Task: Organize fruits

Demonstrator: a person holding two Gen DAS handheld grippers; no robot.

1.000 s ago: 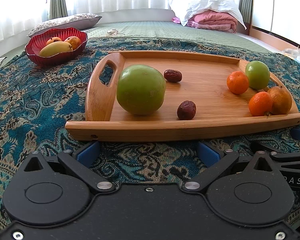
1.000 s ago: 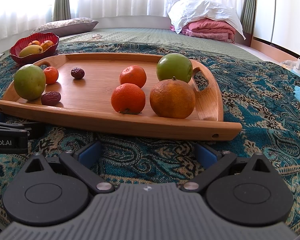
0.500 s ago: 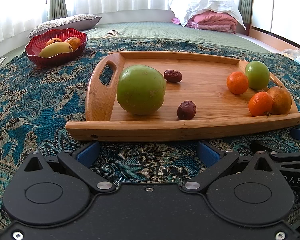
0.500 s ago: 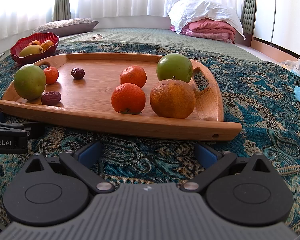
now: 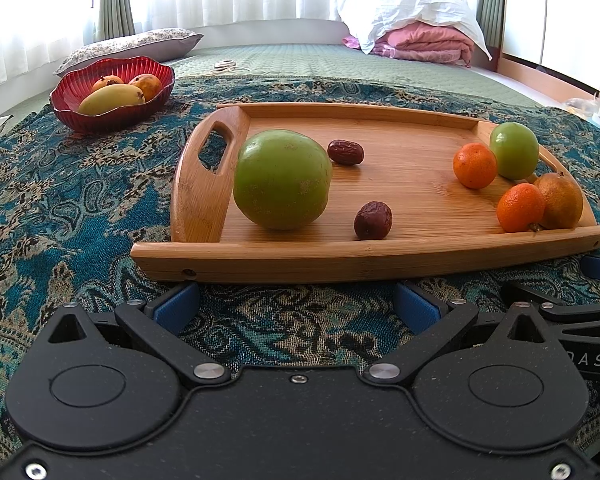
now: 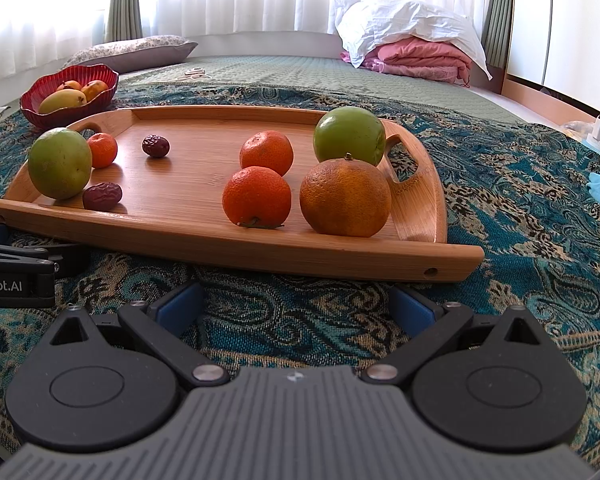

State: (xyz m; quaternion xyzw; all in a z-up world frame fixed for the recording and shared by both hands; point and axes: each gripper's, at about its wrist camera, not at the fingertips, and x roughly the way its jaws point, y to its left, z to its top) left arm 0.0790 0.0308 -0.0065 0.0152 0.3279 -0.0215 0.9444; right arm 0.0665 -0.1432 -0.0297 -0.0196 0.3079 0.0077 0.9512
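A bamboo tray (image 5: 340, 264) lies on the patterned cloth; it also shows in the right wrist view (image 6: 260, 252). On it are a large green fruit (image 5: 282, 179), two red dates (image 5: 345, 152) (image 5: 373, 220), a second green fruit (image 6: 349, 134), tangerines (image 6: 257, 196) (image 6: 266, 153) (image 6: 102, 149) and a big orange (image 6: 345, 197). My left gripper (image 5: 296, 306) is open and empty just before the tray's near rim. My right gripper (image 6: 296, 306) is open and empty before the rim's right half.
A red glass bowl (image 5: 112, 116) with a mango and other fruit stands at the back left, also in the right wrist view (image 6: 70, 110). Behind the cloth lie a green bed, a pillow (image 5: 132, 46) and folded pink bedding (image 5: 424, 42).
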